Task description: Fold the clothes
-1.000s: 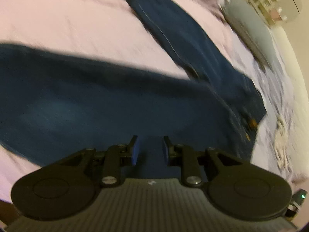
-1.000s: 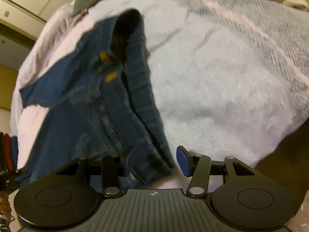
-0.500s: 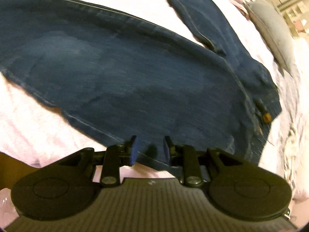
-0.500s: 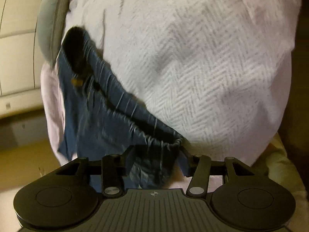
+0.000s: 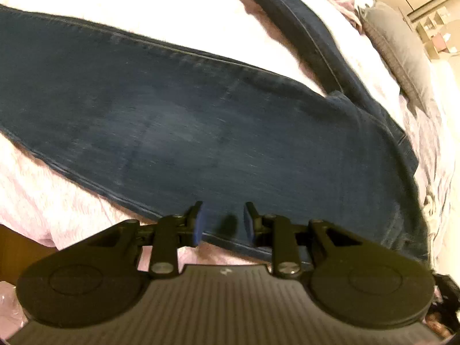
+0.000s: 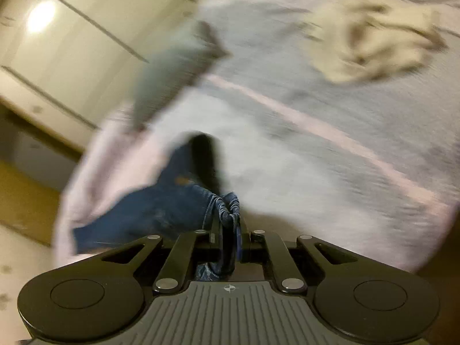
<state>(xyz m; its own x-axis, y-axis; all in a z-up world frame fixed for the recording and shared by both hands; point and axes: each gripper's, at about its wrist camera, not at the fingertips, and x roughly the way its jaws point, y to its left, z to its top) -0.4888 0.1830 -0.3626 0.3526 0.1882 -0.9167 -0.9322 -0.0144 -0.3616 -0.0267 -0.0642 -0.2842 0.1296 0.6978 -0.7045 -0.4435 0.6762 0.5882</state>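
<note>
Dark blue jeans lie spread on a pale pink sheet, one leg running across the left wrist view and the other leg angling up to the far side. My left gripper hovers open just over the near side seam of that leg, and nothing is pinched between its blue pads. In the blurred right wrist view, my right gripper is shut on a bunched fold of the jeans' waistband. The rest of the jeans trails away to the left.
A grey pillow lies at the bed's far right and shows again as the pillow. A crumpled beige garment rests on the grey-lilac bedspread. Cream wardrobe doors stand beyond the bed. Floor shows at the lower left.
My right gripper closed on the waistband and pulled it up off the bedspread while its view swung. My left gripper slid toward the leg's near seam, staying open.
</note>
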